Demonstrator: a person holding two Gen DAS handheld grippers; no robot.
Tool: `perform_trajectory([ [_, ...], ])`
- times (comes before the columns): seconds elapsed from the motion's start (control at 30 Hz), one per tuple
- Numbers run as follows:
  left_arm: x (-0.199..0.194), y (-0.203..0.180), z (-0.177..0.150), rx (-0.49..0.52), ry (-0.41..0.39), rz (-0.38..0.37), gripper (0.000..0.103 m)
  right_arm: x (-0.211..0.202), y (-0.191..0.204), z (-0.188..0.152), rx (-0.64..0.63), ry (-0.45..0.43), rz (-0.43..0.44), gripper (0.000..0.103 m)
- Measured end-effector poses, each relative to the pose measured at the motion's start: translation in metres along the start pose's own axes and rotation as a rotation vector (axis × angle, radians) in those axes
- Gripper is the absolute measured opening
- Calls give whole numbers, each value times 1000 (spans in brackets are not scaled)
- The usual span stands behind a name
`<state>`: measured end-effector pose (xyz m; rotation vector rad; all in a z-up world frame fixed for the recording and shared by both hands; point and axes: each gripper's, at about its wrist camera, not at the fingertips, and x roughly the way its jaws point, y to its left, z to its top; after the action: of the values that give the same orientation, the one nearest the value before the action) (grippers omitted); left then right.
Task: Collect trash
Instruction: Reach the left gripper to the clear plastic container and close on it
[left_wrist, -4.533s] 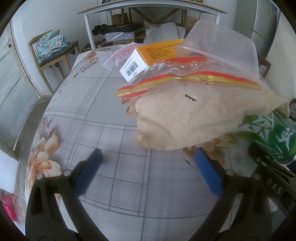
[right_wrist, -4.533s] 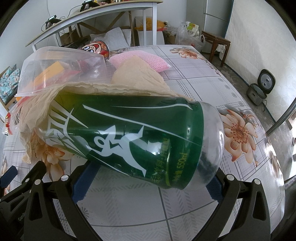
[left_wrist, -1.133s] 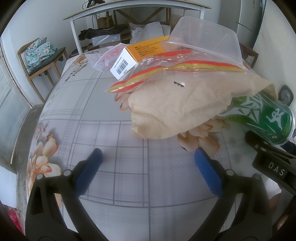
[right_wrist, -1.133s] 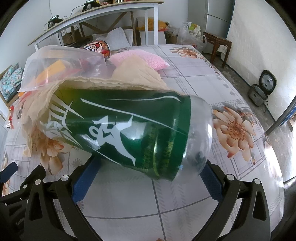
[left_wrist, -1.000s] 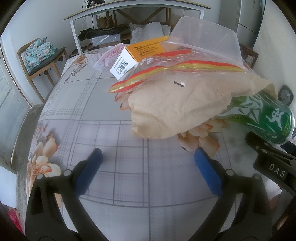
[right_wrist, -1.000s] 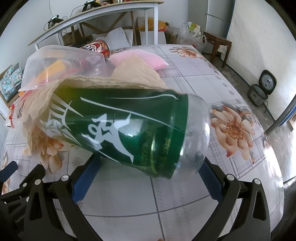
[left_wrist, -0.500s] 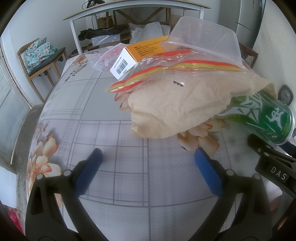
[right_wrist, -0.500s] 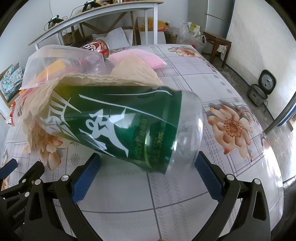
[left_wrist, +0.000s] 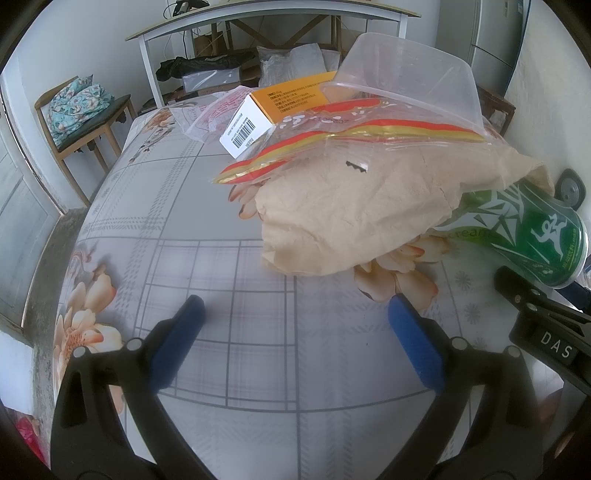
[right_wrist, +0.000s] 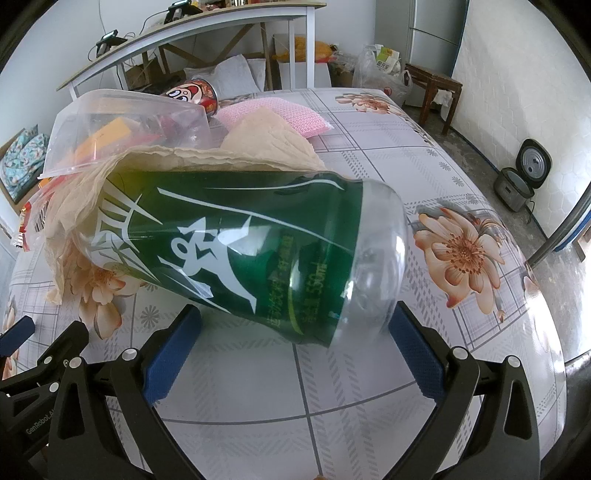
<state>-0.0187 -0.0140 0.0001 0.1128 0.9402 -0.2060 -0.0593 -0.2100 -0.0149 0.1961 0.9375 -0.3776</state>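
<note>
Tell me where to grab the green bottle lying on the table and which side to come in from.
Grip the green bottle across its labelled body near the clear base. It lies on its side, neck end tucked under the brown paper, base end free. Bring the right hand-held gripper, jaws open, straight forward so its fingers straddle the body.

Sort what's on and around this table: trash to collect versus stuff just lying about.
Trash:
green bottle
brown paper bag
clear plastic tub
orange box
red-striped wrapper

Lying about:
pink cushion
rice cooker
chair
</note>
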Motion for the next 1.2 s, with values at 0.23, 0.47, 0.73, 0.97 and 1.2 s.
perform_trajectory([
  [0.23, 0, 0, 0, 0, 0, 0, 96, 0, 0, 0, 0, 0, 0, 98],
  [0.47, -2, -1, -3, 14, 5, -8, 96, 0, 0, 0, 0, 0, 0, 98],
  [0.73, -23, 5, -29, 107, 31, -75, 96, -2, -7, -4, -11, 1, 6, 98],
  [0.97, -57, 26, -12, 66, 107, -177, 96, -9, -19, -14, -18, 1, 11, 98],
  [1.2, -95, 1, 71, 154, -25, -184, 96, -10, -21, -16, -16, -2, 10, 98],
])
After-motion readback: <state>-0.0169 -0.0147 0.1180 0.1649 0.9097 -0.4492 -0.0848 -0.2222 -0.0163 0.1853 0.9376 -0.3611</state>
